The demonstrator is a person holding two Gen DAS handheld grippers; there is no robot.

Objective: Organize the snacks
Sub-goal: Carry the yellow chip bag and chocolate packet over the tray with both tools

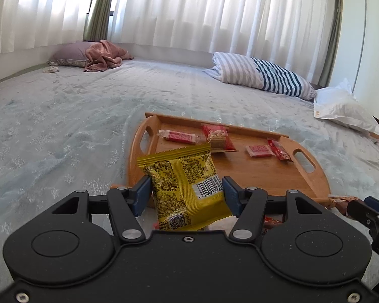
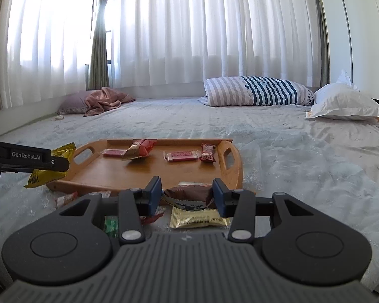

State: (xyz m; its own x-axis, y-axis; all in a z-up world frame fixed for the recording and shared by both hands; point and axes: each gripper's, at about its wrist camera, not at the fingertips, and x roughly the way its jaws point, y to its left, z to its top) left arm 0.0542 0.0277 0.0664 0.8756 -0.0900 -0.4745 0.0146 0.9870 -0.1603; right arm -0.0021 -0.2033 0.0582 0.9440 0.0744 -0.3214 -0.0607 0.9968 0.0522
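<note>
Two grippers, left gripper (image 1: 186, 192) clamped on yellow snack packet (image 1: 187, 189) above near-left corner of wooden tray (image 1: 265, 174), right gripper (image 2: 187, 195) pinching brown snack packet (image 2: 189, 194) before tray, four red-wrapped snacks on tray, pale bedspread (image 1: 63, 116) beneath.

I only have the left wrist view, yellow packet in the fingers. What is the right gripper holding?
Observer: The right gripper is shut on a brown packet.
Operator: Anything under it?
Observer: A pale gold packet lies on the bed just below, with a green one to its left.
Operator: How does my packet sit relative to the tray?
Observer: From the right wrist view, the left gripper holds the yellow packet just outside the tray's left handle end, not over it.
</note>
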